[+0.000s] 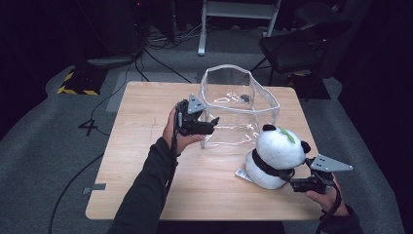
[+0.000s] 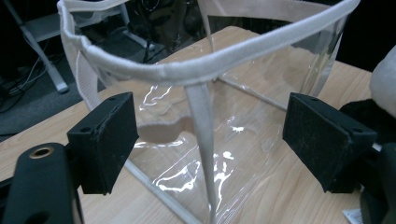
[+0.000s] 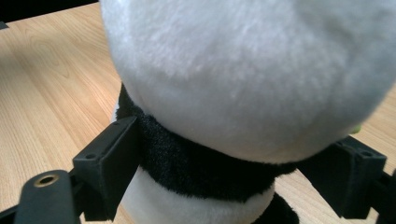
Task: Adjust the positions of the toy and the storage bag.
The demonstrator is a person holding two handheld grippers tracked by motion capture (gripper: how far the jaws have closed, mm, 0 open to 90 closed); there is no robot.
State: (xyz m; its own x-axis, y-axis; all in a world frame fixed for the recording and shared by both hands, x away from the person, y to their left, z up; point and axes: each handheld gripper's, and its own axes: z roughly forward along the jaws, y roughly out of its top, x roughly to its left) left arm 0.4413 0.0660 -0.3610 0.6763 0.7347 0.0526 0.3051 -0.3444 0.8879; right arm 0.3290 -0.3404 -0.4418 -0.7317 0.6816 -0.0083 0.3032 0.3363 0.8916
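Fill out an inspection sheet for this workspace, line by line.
Surface: wooden table, bare apart from the items listed.
Job's things: clear plastic bag with white trim, standing open; plush panda upright beside it, tag at its base.
Clutter: small dark item inside the bag, too small to identify.
Grippers: left gripper open, jaws either side of the bag's near corner seam; right gripper with jaws around the panda's black neck band, contact unclear.
Cables: one trails from each gripper; more lie on the floor.
Surroundings: grey carpeted floor, dark chair, white frame legs.
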